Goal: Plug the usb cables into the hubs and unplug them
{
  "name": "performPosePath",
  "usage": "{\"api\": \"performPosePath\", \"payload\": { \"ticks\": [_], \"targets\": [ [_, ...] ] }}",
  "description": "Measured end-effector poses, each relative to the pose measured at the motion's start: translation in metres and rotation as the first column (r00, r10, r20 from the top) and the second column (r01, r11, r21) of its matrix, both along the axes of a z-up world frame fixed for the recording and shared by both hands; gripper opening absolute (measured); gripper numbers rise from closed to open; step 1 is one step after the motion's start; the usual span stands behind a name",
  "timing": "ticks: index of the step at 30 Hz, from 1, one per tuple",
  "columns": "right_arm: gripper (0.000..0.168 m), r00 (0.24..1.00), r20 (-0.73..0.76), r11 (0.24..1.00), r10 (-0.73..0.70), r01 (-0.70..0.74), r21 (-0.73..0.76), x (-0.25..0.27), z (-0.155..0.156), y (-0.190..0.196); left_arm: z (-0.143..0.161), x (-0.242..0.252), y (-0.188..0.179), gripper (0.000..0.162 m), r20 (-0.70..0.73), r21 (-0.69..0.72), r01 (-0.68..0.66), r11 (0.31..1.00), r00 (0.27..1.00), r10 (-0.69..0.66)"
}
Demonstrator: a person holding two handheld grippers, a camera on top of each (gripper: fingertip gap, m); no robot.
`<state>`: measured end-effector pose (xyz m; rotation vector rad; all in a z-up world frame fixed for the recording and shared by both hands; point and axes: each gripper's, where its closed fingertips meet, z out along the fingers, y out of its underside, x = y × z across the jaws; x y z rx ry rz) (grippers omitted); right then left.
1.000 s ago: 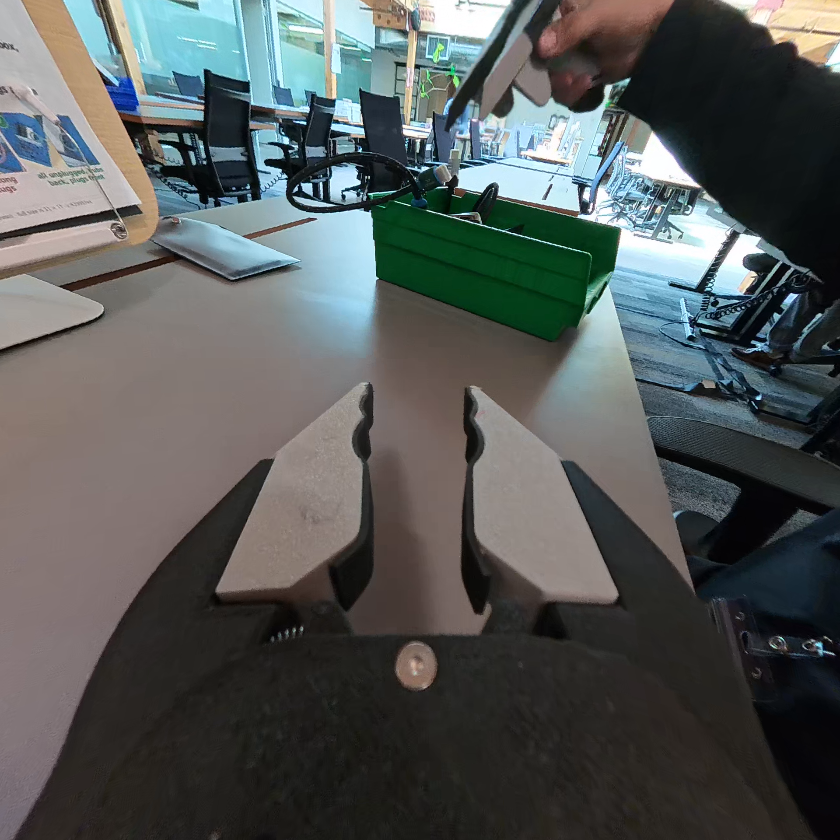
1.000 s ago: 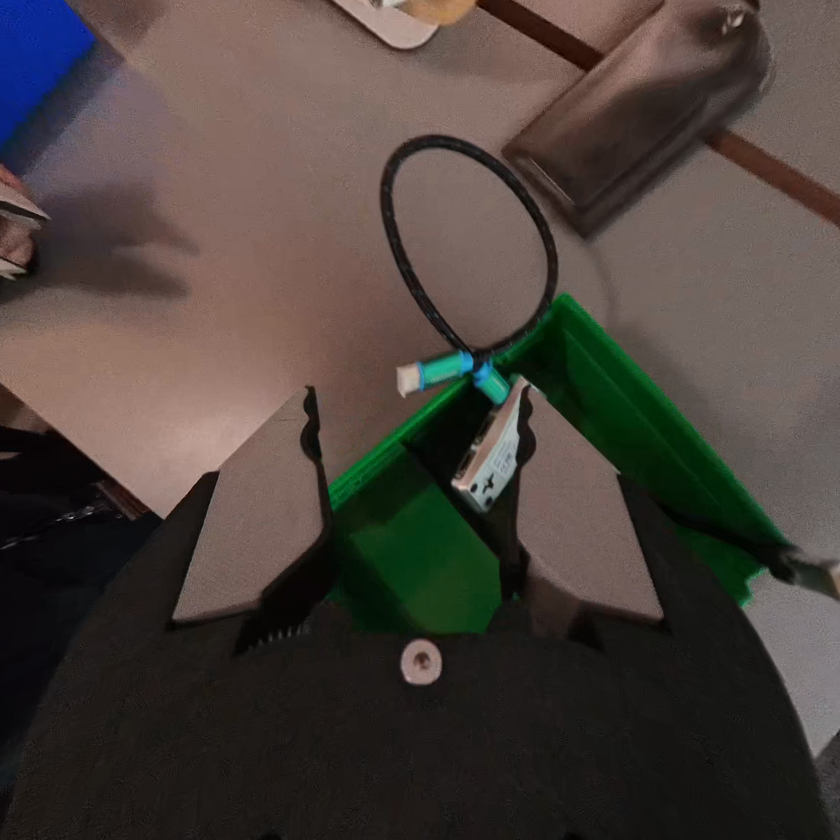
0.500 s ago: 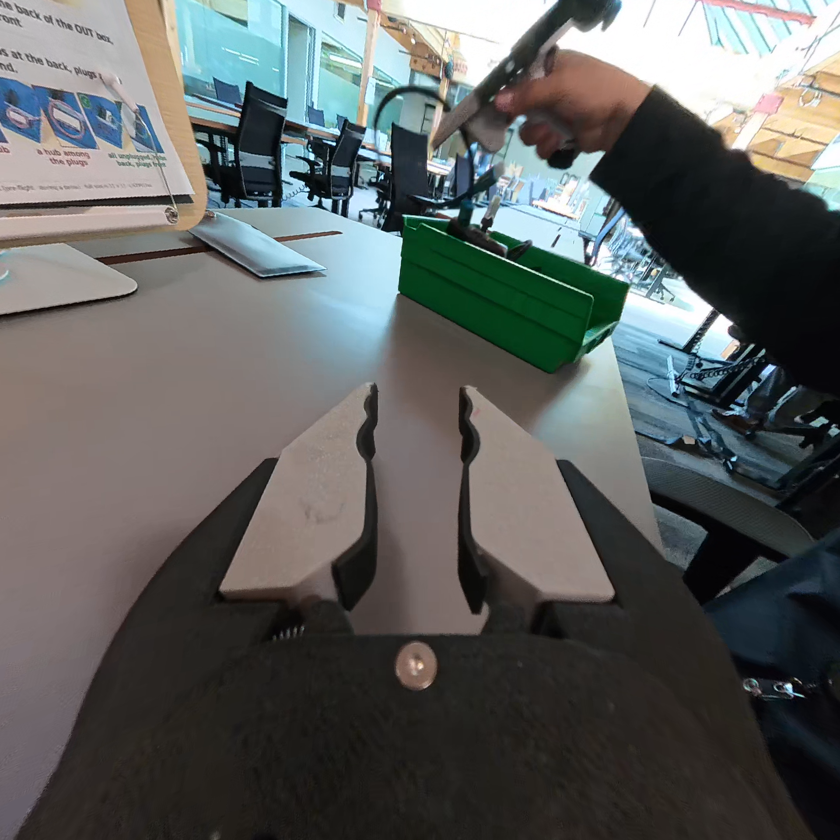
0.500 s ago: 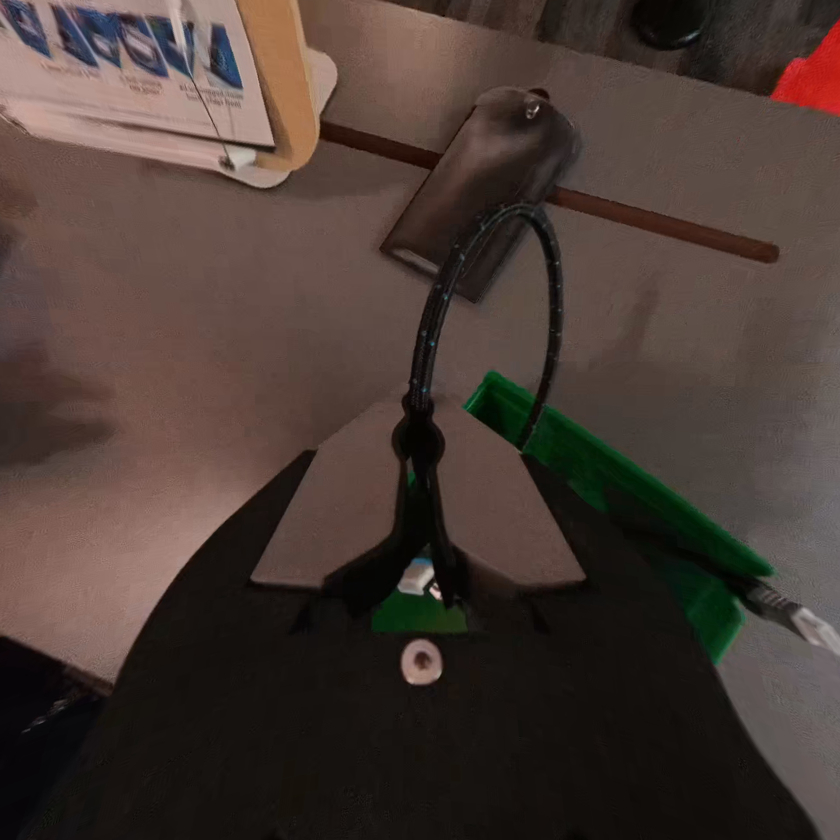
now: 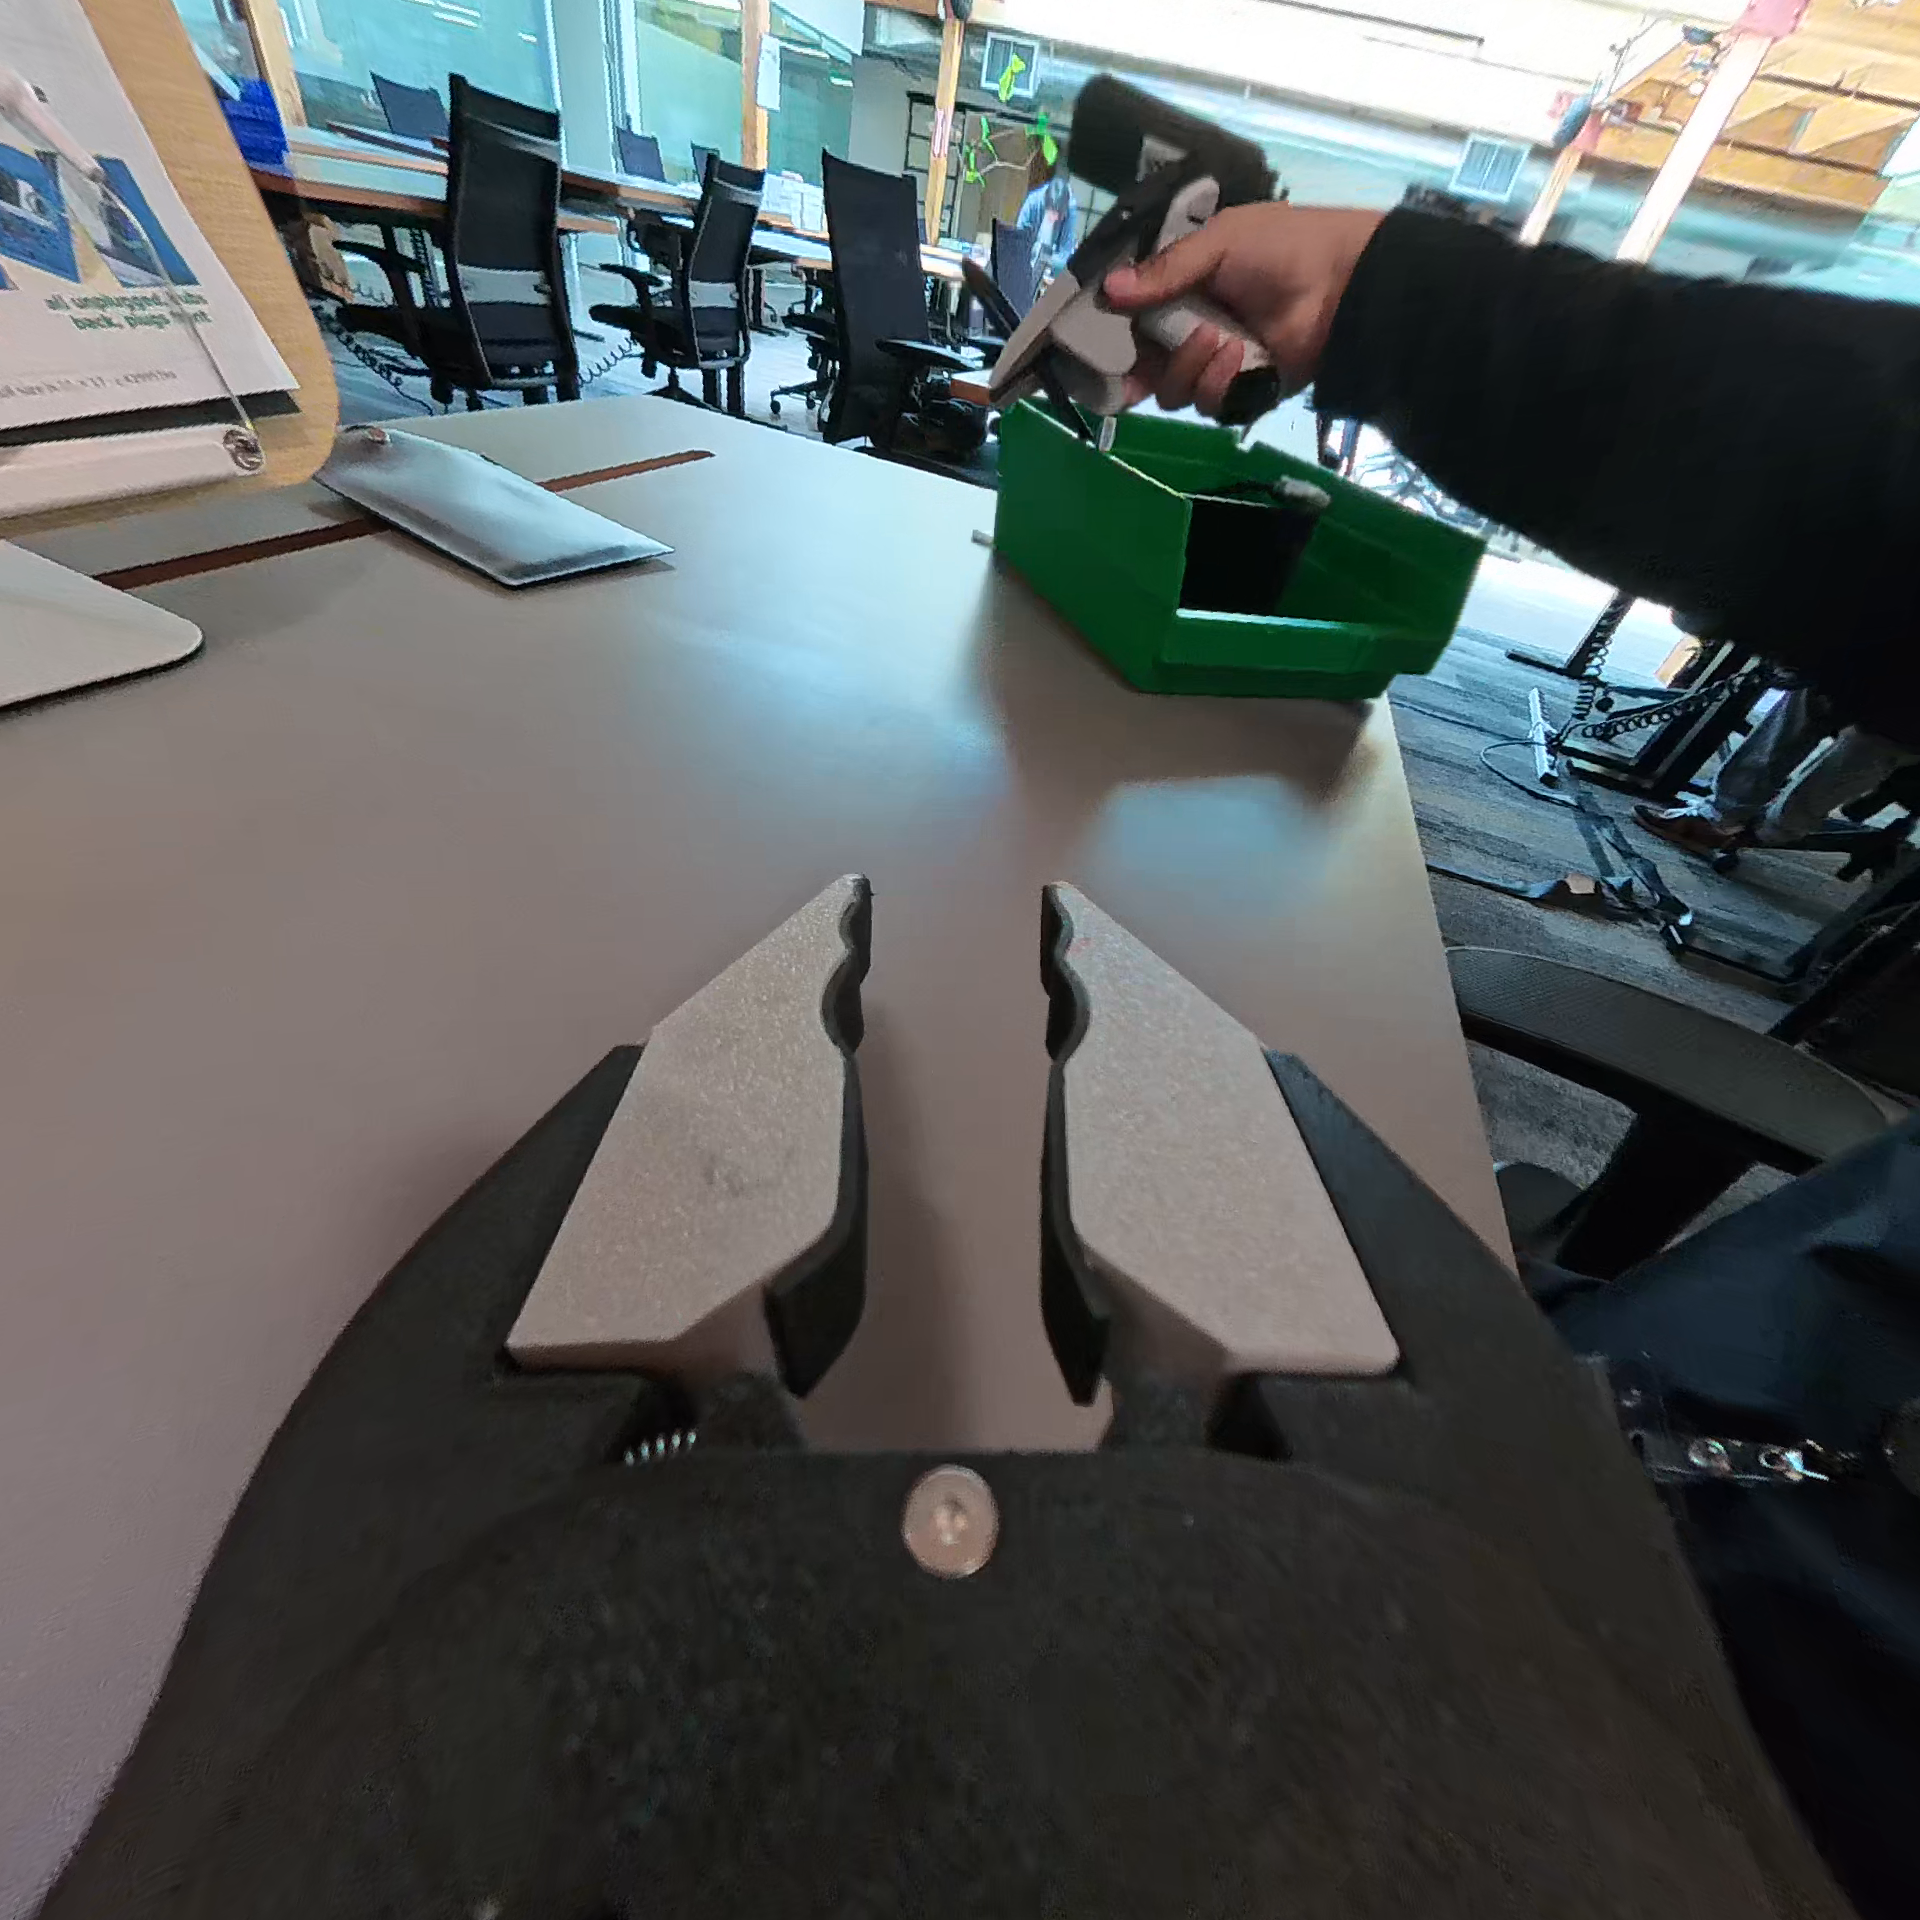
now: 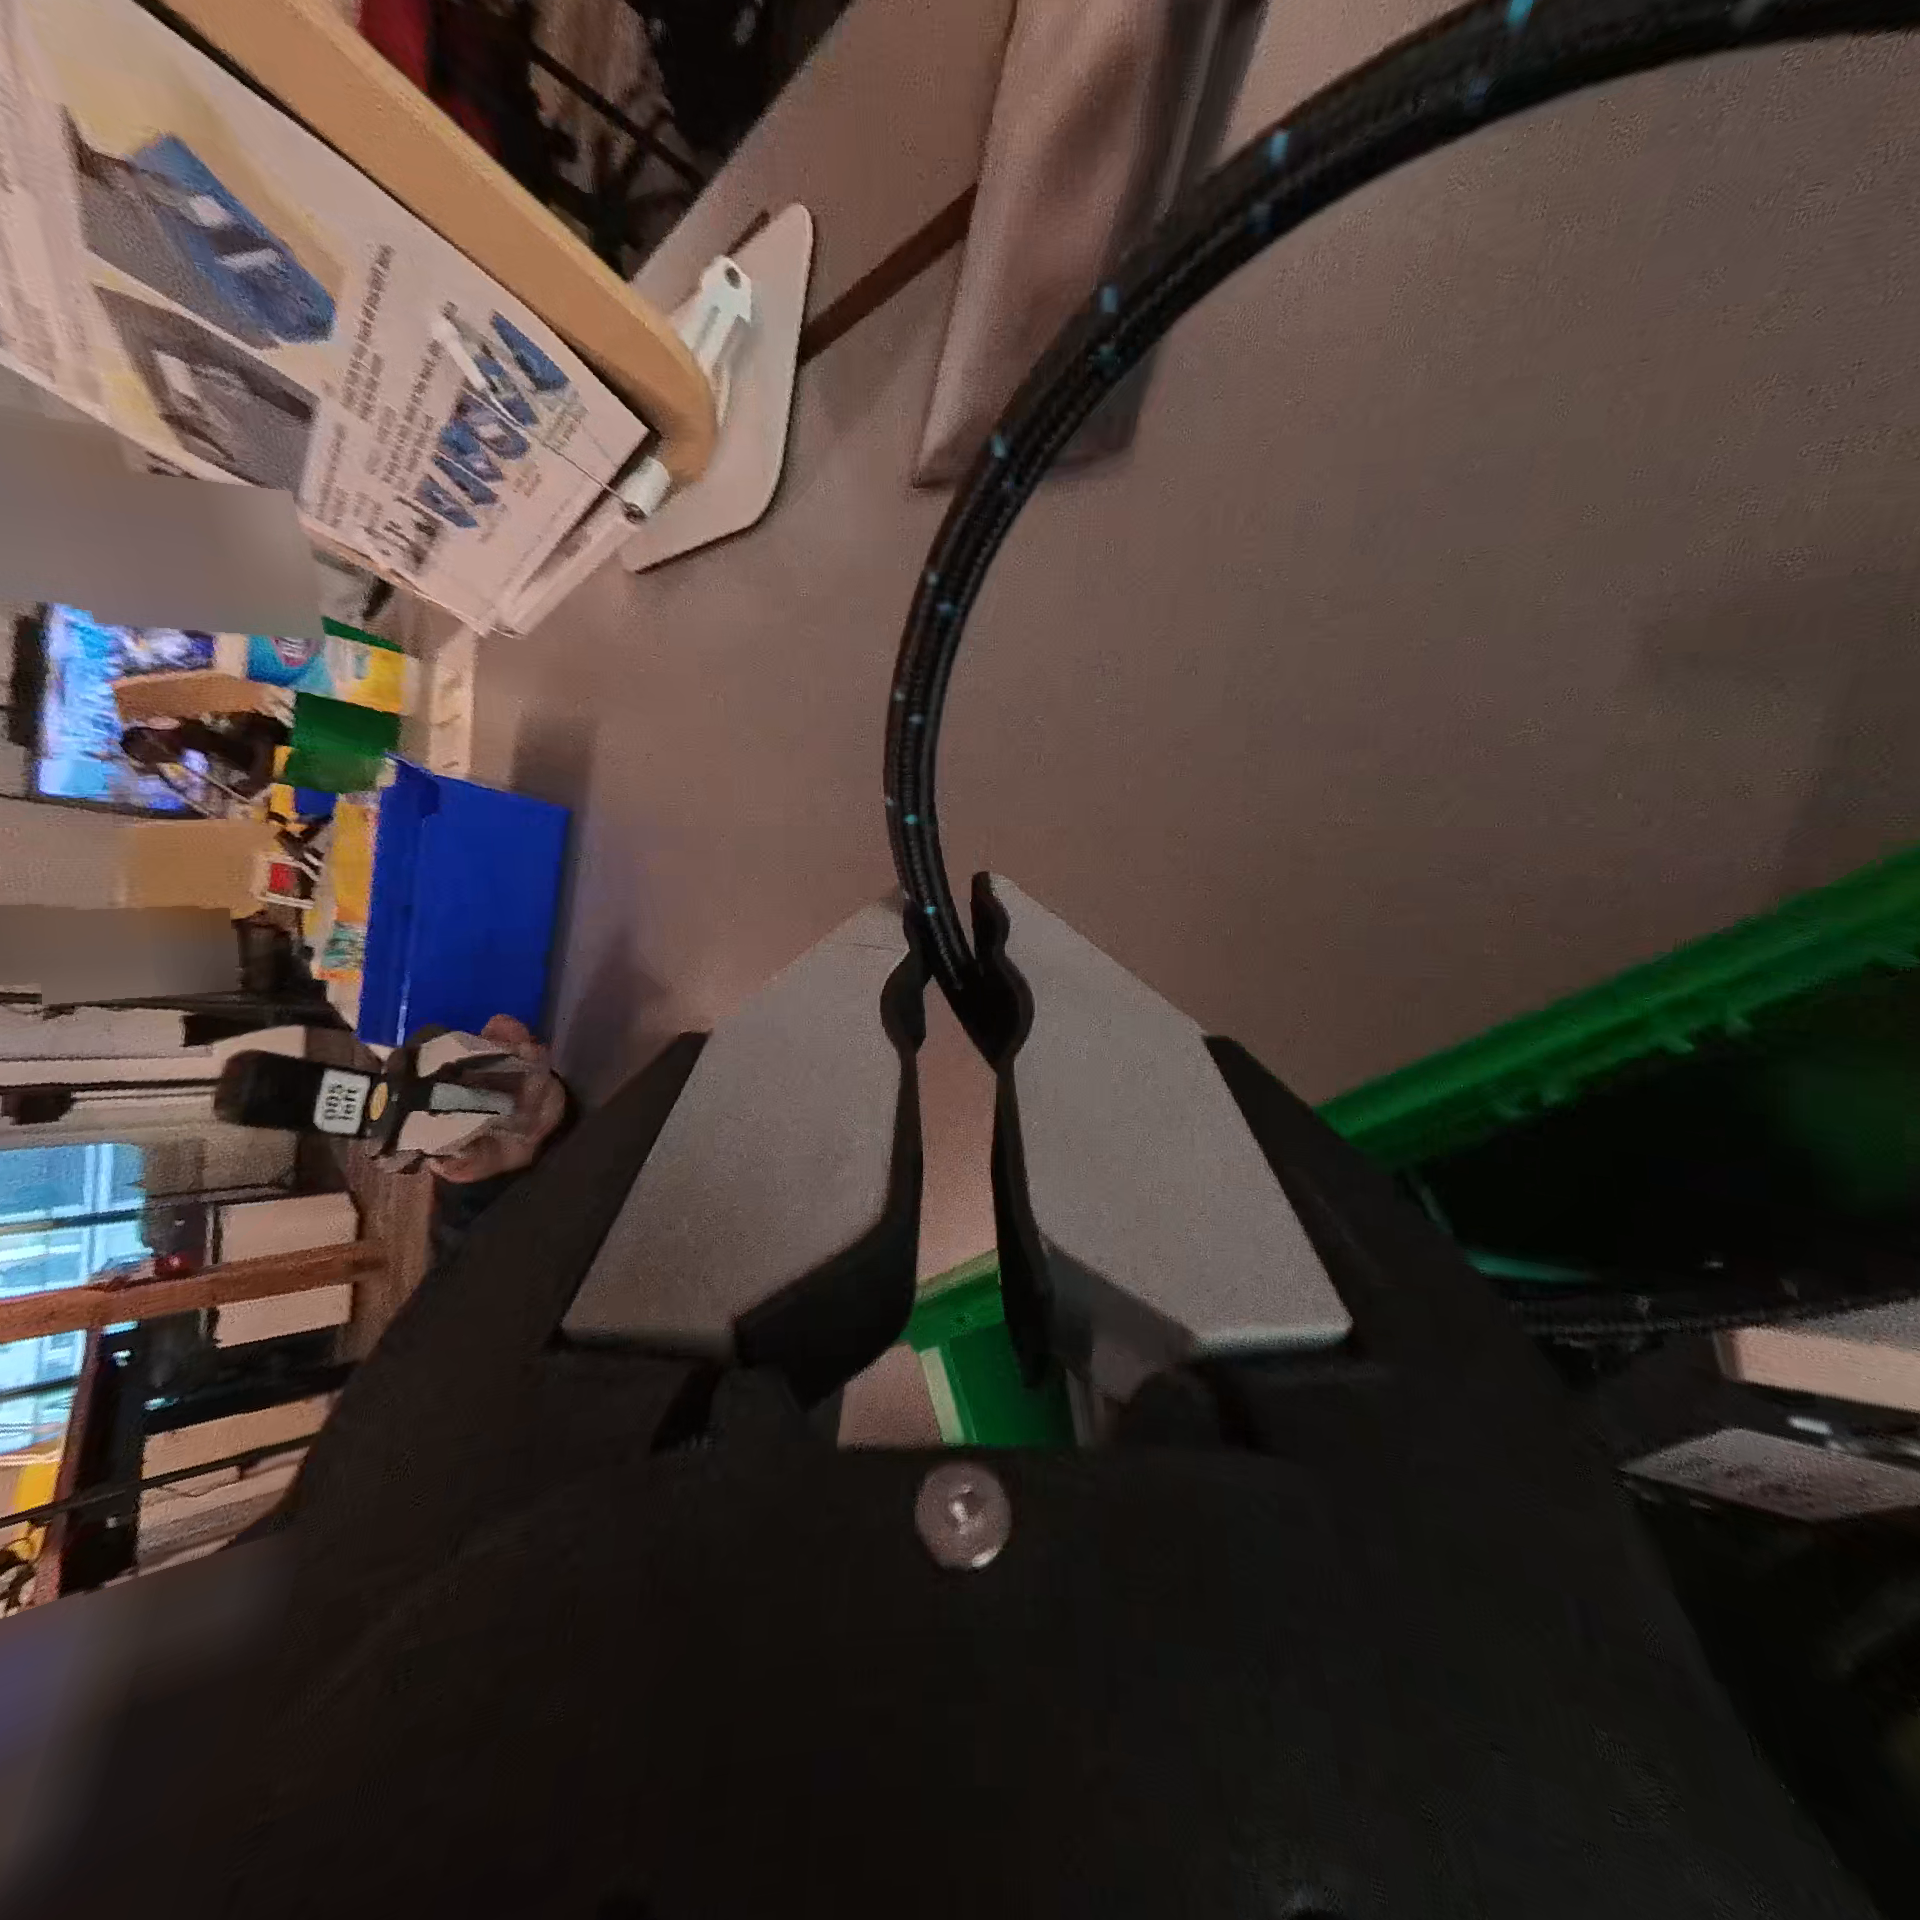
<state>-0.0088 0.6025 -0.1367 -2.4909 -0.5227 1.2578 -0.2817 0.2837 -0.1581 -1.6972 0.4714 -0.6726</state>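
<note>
Since a second ago the right gripper (image 6: 948,940) has been closing on the black braided cable (image 6: 935,644) and swinging round, so the cable is now arching up and away from its tips and curving off to the right over the grey table (image 6: 1455,644), above the green bin (image 5: 1226,561). Meanwhile the left gripper (image 5: 954,914) is hovering low over the near table, jaws spread and holding nothing, well apart from cable and bin.

left gripper (image 5: 954,902) parted over grey table (image 5: 436,790) — right gripper (image 5: 1006,382) above green bin (image 5: 1101,540).
</note>
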Motion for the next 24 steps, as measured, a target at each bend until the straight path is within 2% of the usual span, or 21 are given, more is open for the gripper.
{"api": "performPosePath", "payload": {
  "ticks": [2, 7, 10, 13, 17, 20, 24],
  "targets": [
    [0.004, 0.997, -0.08, 1.0, 0.012, -0.012, -0.006, -0.001, 0.006, 0.0, 0.0, -0.002, 0.001, 0.03, 0.023, -0.012, -0.001, 1.0, 1.0, 0.001],
    [0.004, 0.99, -0.062, 0.992, 0.127, -0.127, -0.004, -0.013, 0.003, -0.018, -0.001, -0.004, 0.003, 0.03, 0.043, -0.037, 0.001, 0.999, 0.999, 0.0],
    [0.003, 0.959, -0.07, 0.962, 0.274, -0.274, 0.018, -0.037, 0.005, -0.044, -0.001, -0.004, 0.004, 0.03, 0.041, -0.039, 0.0, 0.999, 0.999, 0.001],
    [0.003, 0.88, -0.056, 0.881, 0.472, -0.47, 0.047, -0.064, 0.005, -0.085, -0.002, -0.005, 0.005, 0.03, 0.054, -0.048, -0.004, 0.999, 0.999, 0.007],
    [0.005, 0.72, 0.001, 0.718, 0.694, -0.692, 0.074, -0.084, 0.007, -0.147, 0.0, -0.009, 0.006, 0.03, 0.09, -0.055, -0.006, 0.998, 0.996, 0.011],
    [0.009, 0.684, 0.04, 0.679, 0.728, -0.728, 0.091, -0.083, 0.022, -0.173, 0.001, -0.009, 0.005, 0.03, 0.093, -0.046, -0.009, 0.999, 0.996, 0.013],
    [0.036, 0.743, 0.134, 0.719, 0.656, -0.669, 0.187, -0.062, 0.05, -0.173, 0.0, -0.006, 0.004, 0.03, 0.057, -0.039, -0.006, 0.999, 0.998, 0.008]
  ]
}}
